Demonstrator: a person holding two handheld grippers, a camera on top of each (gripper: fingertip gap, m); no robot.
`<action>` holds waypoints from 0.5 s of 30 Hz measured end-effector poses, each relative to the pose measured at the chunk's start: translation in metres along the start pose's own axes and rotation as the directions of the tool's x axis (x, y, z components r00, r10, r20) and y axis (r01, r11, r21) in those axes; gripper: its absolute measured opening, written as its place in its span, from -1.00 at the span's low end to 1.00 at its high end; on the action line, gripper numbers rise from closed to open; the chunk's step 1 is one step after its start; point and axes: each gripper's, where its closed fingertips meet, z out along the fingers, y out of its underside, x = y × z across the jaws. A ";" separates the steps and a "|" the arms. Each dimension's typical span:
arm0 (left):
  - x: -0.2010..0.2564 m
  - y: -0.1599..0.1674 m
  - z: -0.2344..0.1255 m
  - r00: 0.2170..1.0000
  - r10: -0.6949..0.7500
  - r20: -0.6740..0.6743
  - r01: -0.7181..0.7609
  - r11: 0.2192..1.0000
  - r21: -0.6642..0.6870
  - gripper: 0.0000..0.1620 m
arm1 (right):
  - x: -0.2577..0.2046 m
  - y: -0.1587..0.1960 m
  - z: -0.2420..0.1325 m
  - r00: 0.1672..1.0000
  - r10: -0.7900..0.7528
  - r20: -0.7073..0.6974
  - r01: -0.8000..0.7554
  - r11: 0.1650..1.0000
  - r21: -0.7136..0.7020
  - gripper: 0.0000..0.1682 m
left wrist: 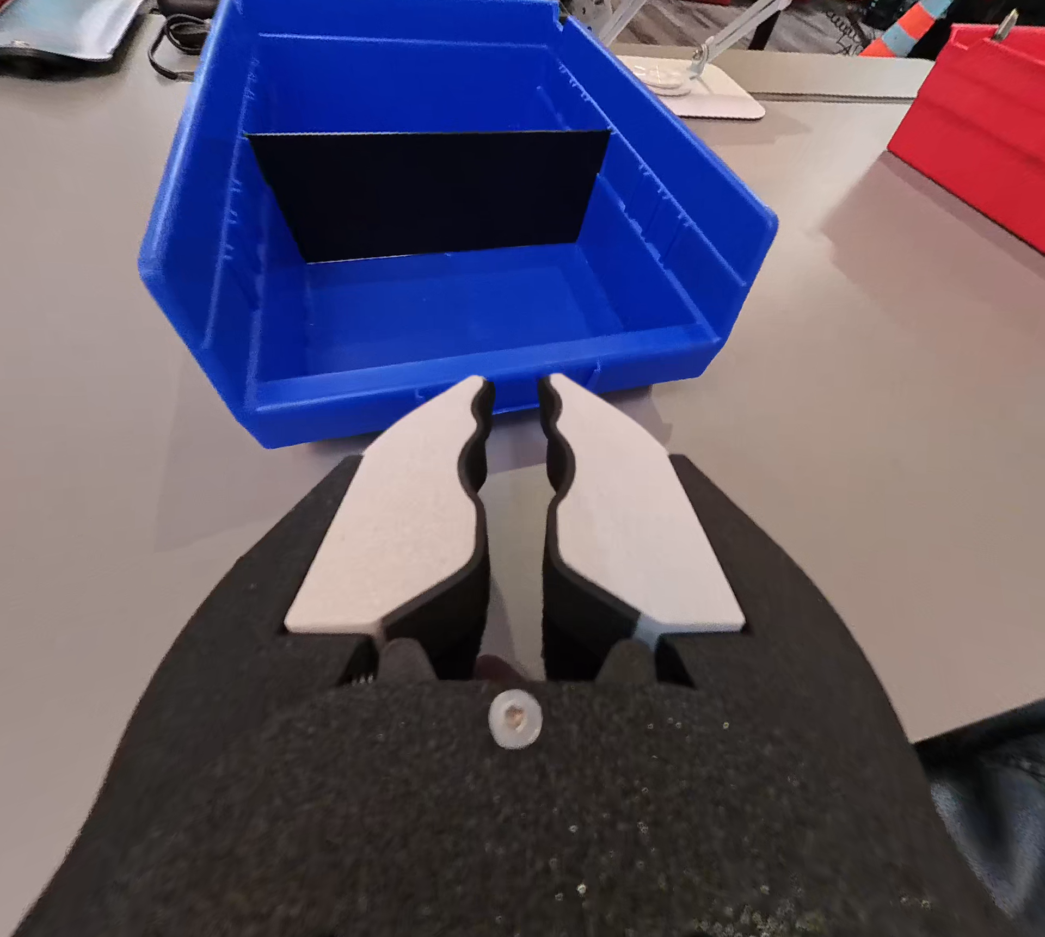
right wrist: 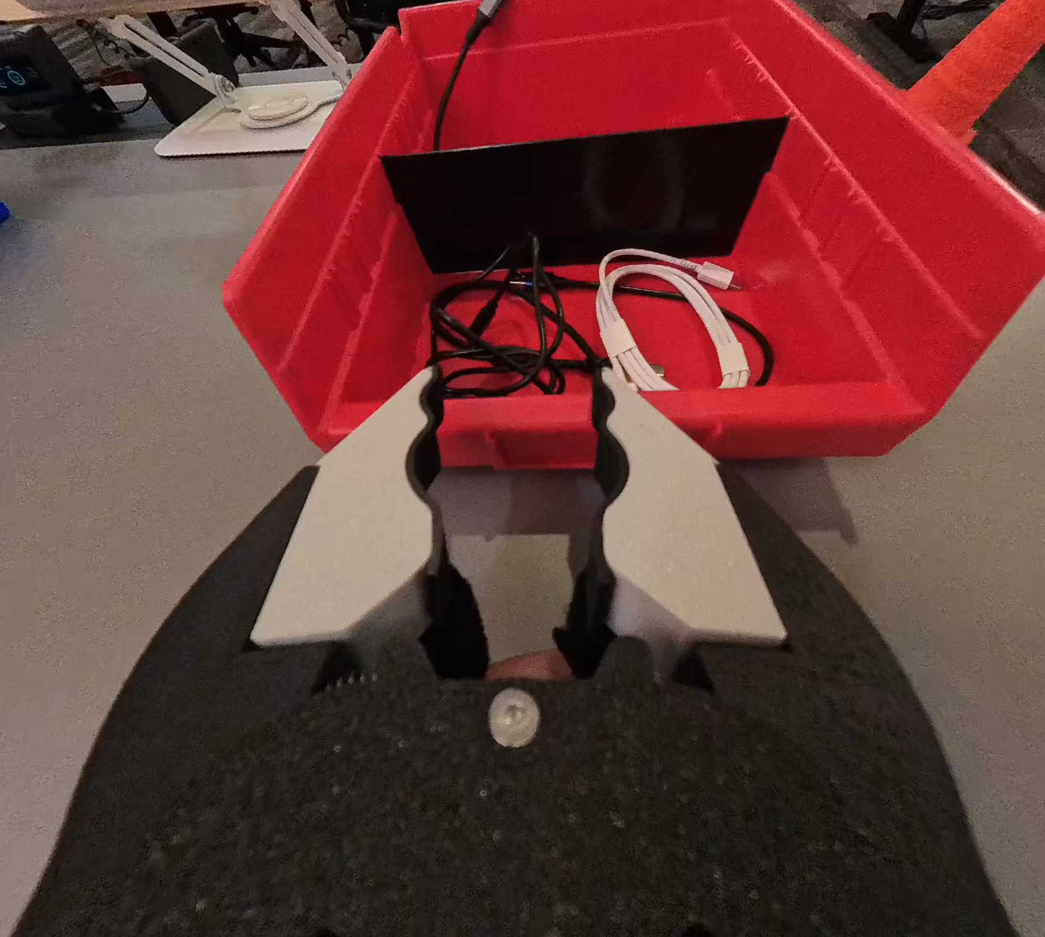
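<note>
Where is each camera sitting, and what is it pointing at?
Left wrist view: on the left gripper, looking along its nearly closed fingers at the blue bin, which shows nothing inside.
Right wrist view: on the right gripper, looking along its open fingers at the red bin of cables; a fingertip peeks behind.
Shared: grey table, red bin, white stand with its wooden board.

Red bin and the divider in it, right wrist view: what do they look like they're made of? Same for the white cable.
Red bin: looks like moulded rigid plastic, slightly glossy, with ribbed slots along its walls. Divider: a thin black sheet, smooth enough to reflect faintly; probably plastic, though I cannot tell for sure. White cable: looks rubbery or plastic-jacketed, matte, coiled and held by white bands.
</note>
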 end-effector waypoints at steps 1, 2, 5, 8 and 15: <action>0.001 0.001 0.000 1.000 0.009 0.002 -0.009 1.000 -0.005 -0.81 | 0.000 0.000 0.002 1.000 -0.004 -0.002 0.004 1.000 -0.005 -0.39; 0.001 0.001 0.000 1.000 0.016 0.003 -0.016 1.000 -0.007 -0.81 | 0.000 0.000 0.003 1.000 -0.007 -0.002 0.007 1.000 -0.006 -0.39; 0.002 0.002 -0.001 1.000 0.025 0.002 -0.025 1.000 -0.009 -0.81 | -0.003 0.001 0.004 1.000 -0.001 0.008 0.001 1.000 -0.008 -0.39; 0.001 0.004 -0.001 1.000 0.021 0.006 -0.021 1.000 -0.018 -0.81 | -0.004 0.001 0.005 1.000 -0.009 0.003 0.009 1.000 -0.006 -0.39; 0.001 0.005 -0.001 1.000 0.024 0.013 -0.024 0.999 -0.024 -0.81 | -0.001 -0.001 0.003 1.000 0.007 0.000 -0.007 1.000 0.001 -0.39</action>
